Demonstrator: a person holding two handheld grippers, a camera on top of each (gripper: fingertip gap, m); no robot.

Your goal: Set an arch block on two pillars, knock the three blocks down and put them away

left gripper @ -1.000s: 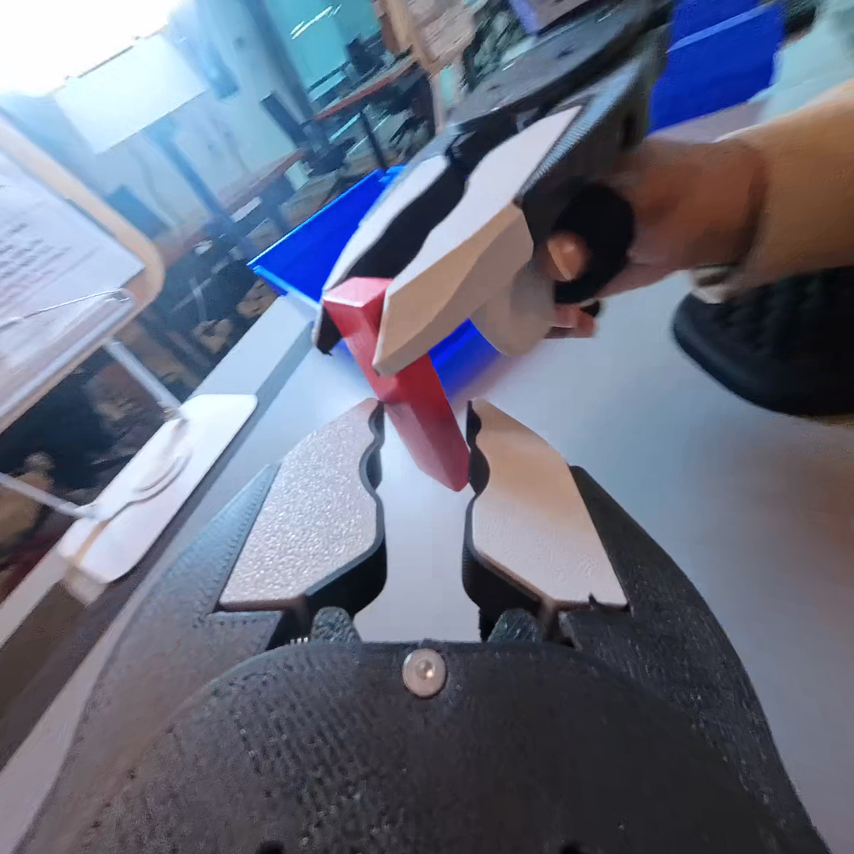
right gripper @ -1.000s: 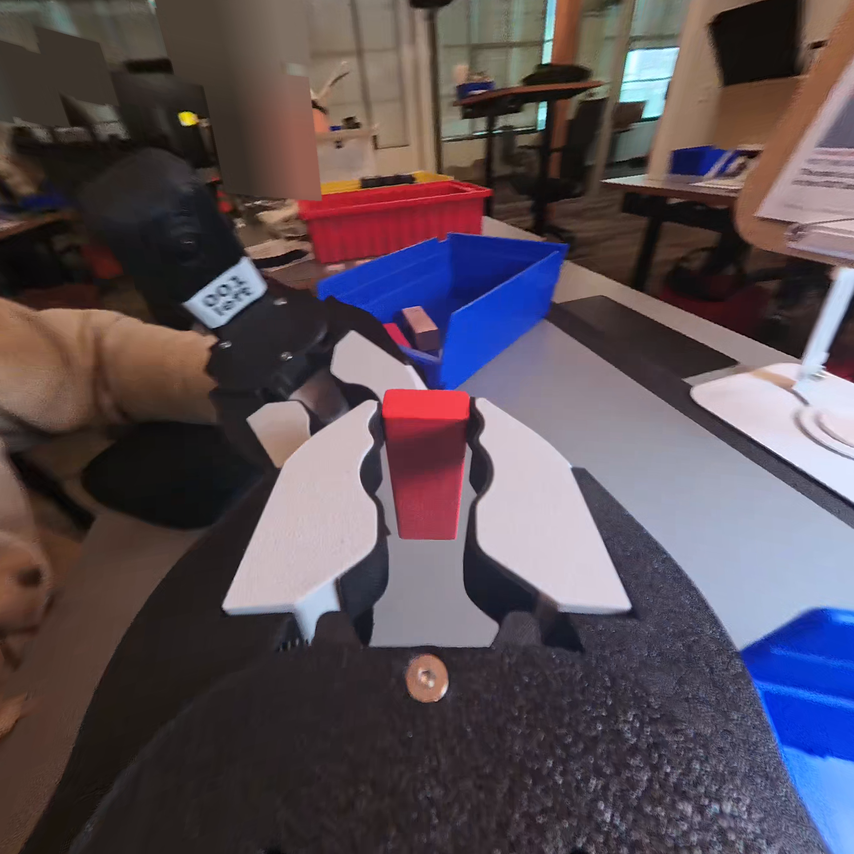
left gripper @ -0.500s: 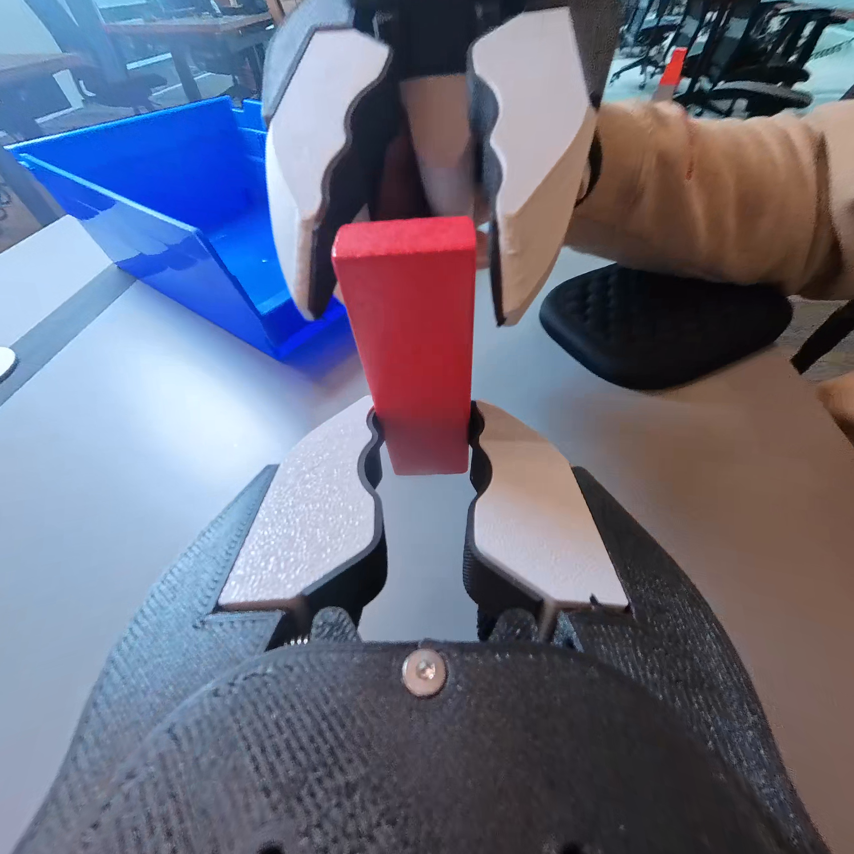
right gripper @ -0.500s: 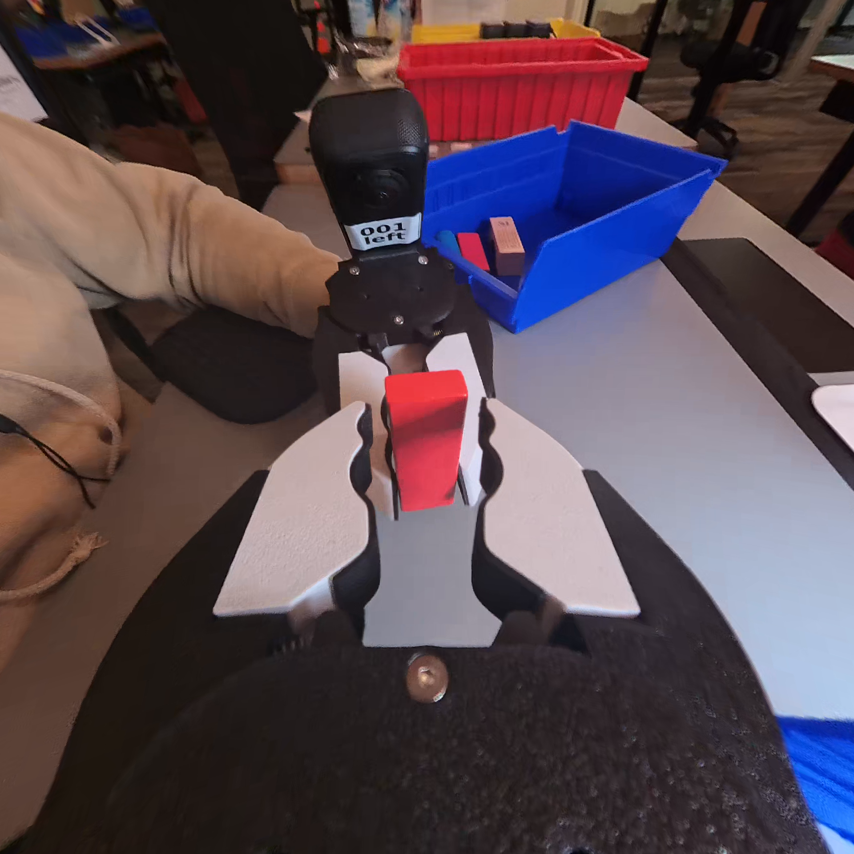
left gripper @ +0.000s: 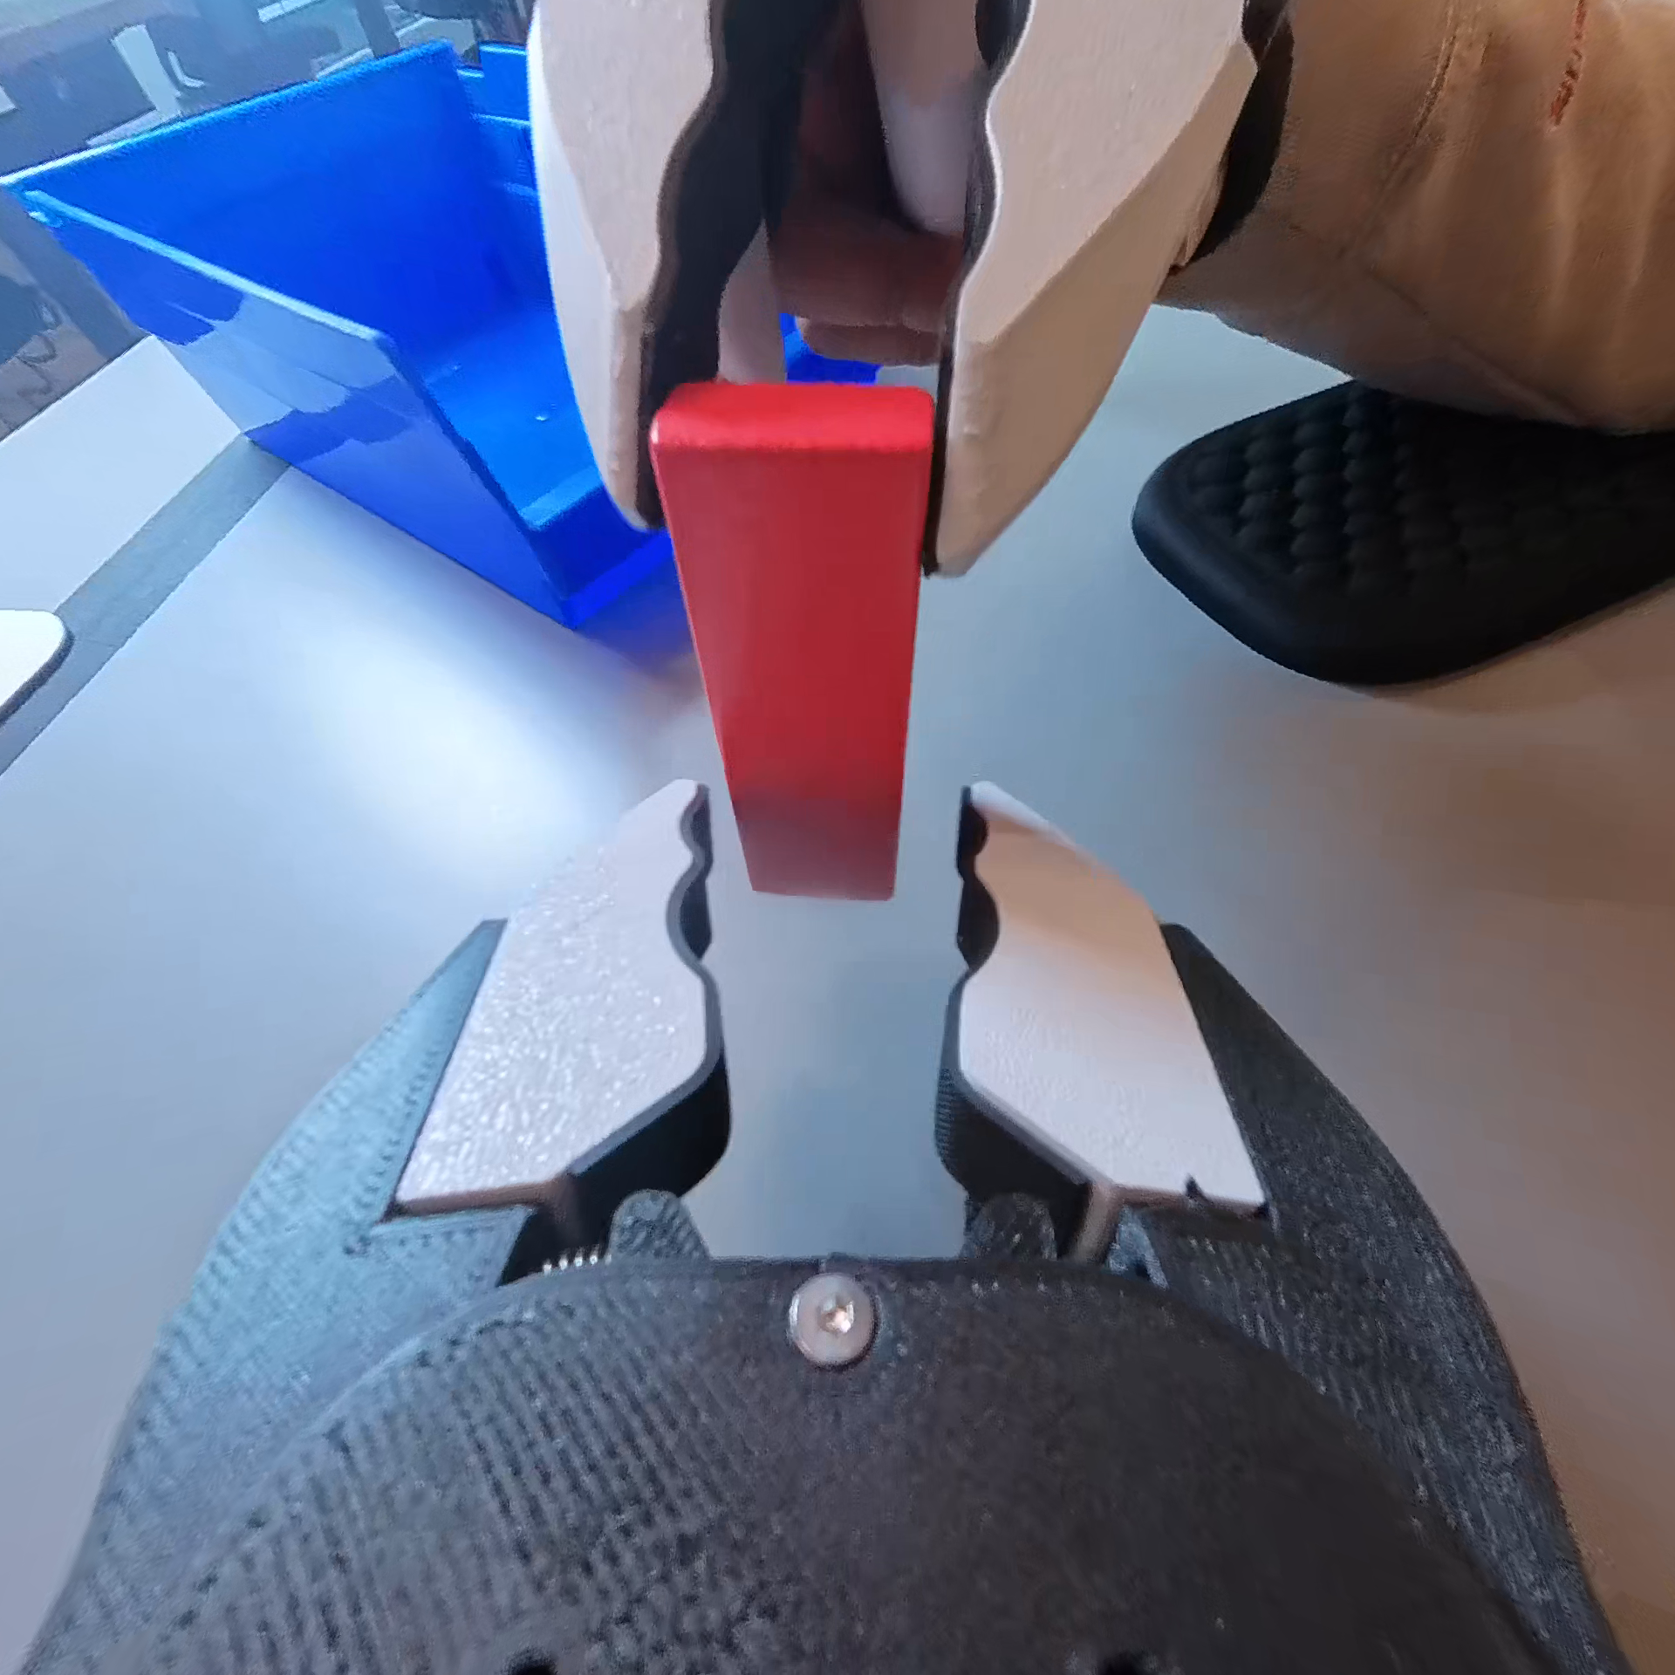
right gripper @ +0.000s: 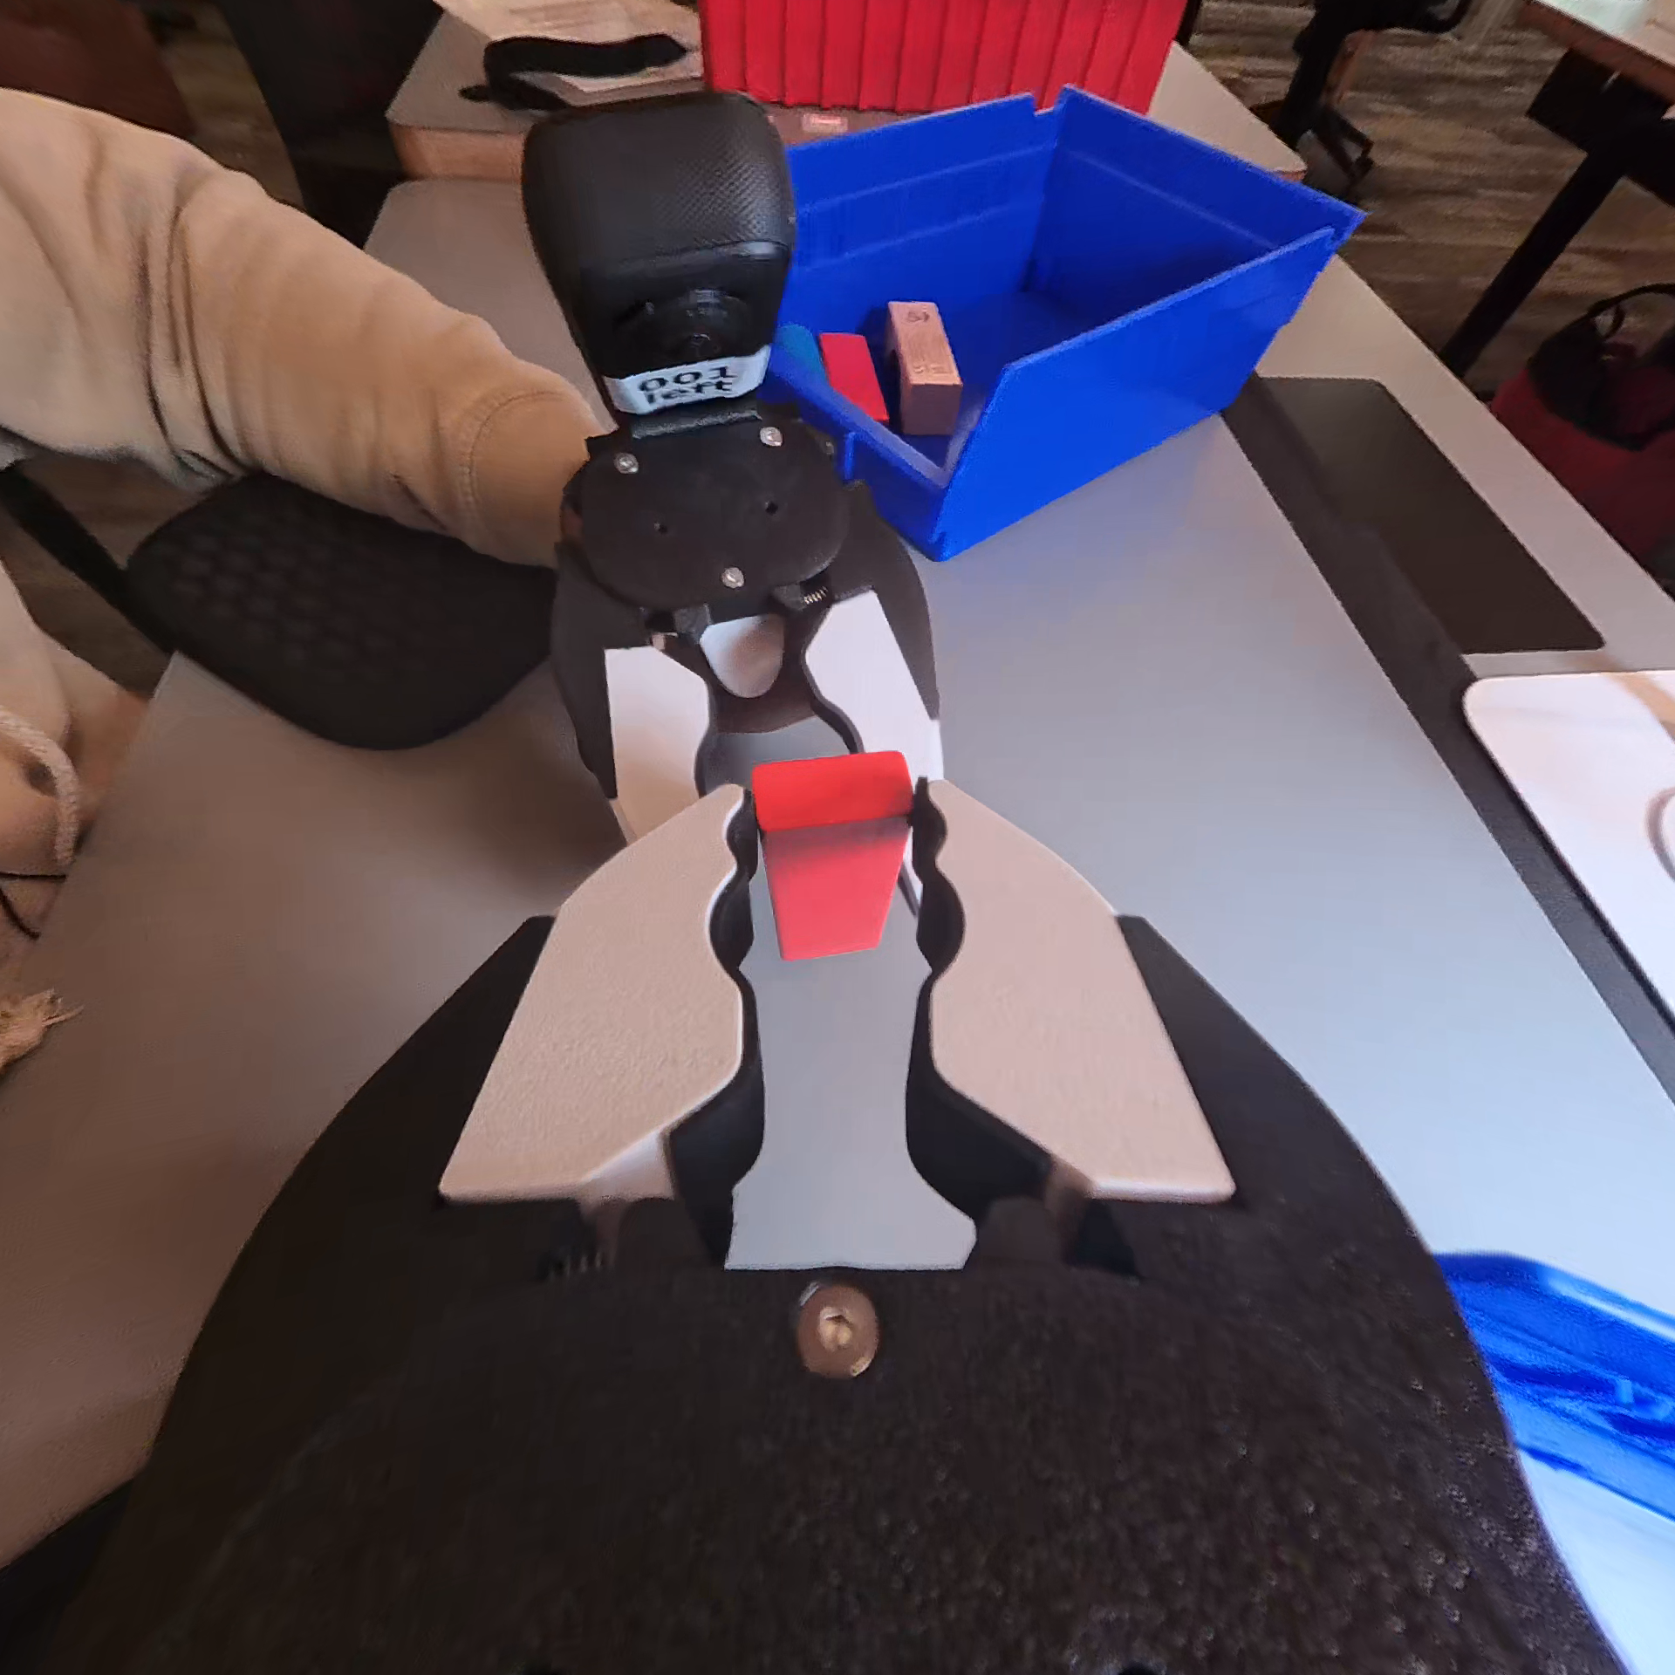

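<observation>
Pillar placement under way, arch not yet built.
Right gripper [right gripper: 829, 798] clenches red block [left gripper: 798, 634] upright on surface [left gripper: 272, 816]; left gripper [left gripper: 829, 816] released around its base; other blocks lie in far blue bin [right gripper: 1133, 363].

Two grippers are seen, two blue bins [right gripper: 1133, 381], one red bin [right gripper: 934, 45], and four blocks counted.

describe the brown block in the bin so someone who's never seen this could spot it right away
Find the blue bin standing on the grey table beyond the two grippers. Near its open front lie a few blocks. The brown block is the rightmost, wood-coloured and chunkier than the flat red block beside it.
</observation>
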